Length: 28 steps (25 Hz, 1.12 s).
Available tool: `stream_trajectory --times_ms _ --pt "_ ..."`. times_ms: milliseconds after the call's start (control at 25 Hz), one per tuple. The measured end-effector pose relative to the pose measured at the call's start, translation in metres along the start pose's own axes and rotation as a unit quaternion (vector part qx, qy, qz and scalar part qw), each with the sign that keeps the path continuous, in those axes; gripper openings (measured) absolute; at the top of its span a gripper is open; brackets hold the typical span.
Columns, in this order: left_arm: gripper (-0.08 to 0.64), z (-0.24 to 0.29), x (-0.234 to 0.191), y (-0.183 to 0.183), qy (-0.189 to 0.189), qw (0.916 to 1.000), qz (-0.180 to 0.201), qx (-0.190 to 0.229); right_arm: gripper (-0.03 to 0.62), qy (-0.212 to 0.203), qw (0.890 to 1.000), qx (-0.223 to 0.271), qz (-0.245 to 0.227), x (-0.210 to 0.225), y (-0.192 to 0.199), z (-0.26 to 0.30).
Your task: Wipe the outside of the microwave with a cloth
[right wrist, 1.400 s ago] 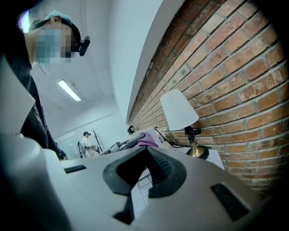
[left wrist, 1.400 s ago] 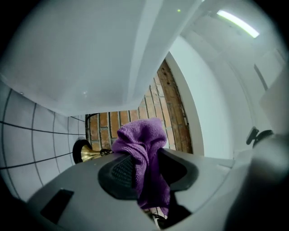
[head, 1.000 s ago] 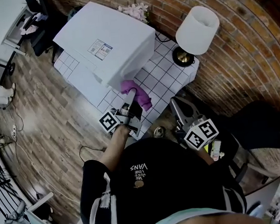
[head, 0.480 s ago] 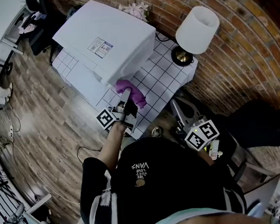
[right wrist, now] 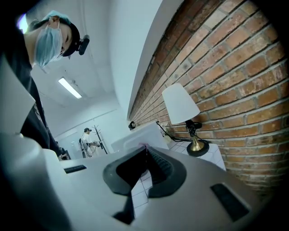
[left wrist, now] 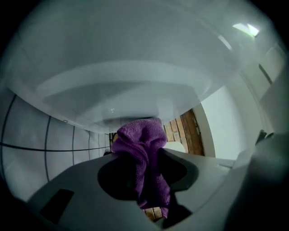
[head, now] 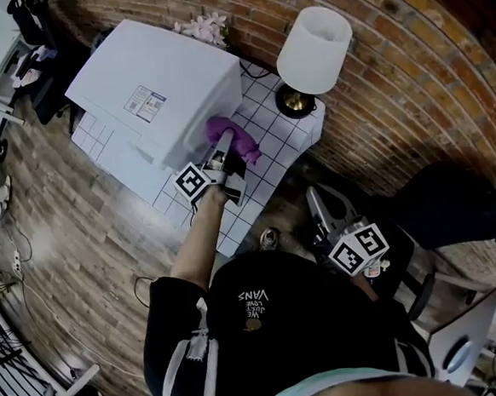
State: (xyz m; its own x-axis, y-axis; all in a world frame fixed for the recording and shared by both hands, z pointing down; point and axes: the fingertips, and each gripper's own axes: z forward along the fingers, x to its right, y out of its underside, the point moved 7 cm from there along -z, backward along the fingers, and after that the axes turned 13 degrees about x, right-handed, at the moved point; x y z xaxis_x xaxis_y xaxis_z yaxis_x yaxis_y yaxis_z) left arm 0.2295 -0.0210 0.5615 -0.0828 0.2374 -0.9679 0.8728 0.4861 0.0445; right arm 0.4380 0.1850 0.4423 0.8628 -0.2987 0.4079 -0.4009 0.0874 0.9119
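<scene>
At the centre of the head view, the purple cloth (head: 235, 138) sits bunched against the side wall of the white microwave (head: 157, 76), right at the tips of my left hand-held gripper (head: 226, 159). In the left gripper view I see its jaws pinched on the cloth, which stands up between them and hangs down past them, with its top fold against the microwave's pale wall. My right hand-held gripper (head: 316, 198) hangs lower right of centre, off the desk edge and well apart from the microwave. Its jaws are pressed together with nothing between them.

The microwave stands on a desk (head: 271, 144) topped with white tiles and dark grid lines. A lamp (head: 313, 49) with a white shade and brass base stands at the desk's far corner, against a brick wall (head: 409, 78). Wood-plank floor (head: 79, 223) fills the left of the frame.
</scene>
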Motion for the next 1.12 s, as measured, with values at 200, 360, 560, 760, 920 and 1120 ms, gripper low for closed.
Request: stream_trajectory --times_ms 200,360,560,760,920,1120 --pt "0.14 0.049 -0.007 0.01 0.014 0.9999 0.005 0.001 0.003 0.015 1.0 -0.003 -0.006 0.013 -0.006 -0.009" --pt "0.141 0.079 -0.015 0.021 0.011 0.9999 0.008 -0.005 0.003 0.028 1.0 -0.004 -0.011 0.022 -0.01 -0.013" --pt "0.141 0.102 -0.027 0.032 -0.007 1.0 0.002 -0.001 0.003 0.041 0.999 -0.007 -0.012 0.029 -0.011 -0.016" --pt "0.14 0.102 -0.024 0.038 0.001 0.9999 0.008 -0.01 0.003 0.047 0.999 -0.005 -0.009 0.029 -0.011 -0.017" --pt "0.141 0.082 -0.016 0.037 0.007 1.0 -0.001 -0.007 0.003 0.035 0.999 -0.007 -0.006 0.022 -0.007 -0.009" --pt "0.14 0.024 0.003 0.034 0.011 0.9996 -0.026 0.003 0.003 -0.003 1.0 -0.013 0.001 0.005 0.0 0.012"
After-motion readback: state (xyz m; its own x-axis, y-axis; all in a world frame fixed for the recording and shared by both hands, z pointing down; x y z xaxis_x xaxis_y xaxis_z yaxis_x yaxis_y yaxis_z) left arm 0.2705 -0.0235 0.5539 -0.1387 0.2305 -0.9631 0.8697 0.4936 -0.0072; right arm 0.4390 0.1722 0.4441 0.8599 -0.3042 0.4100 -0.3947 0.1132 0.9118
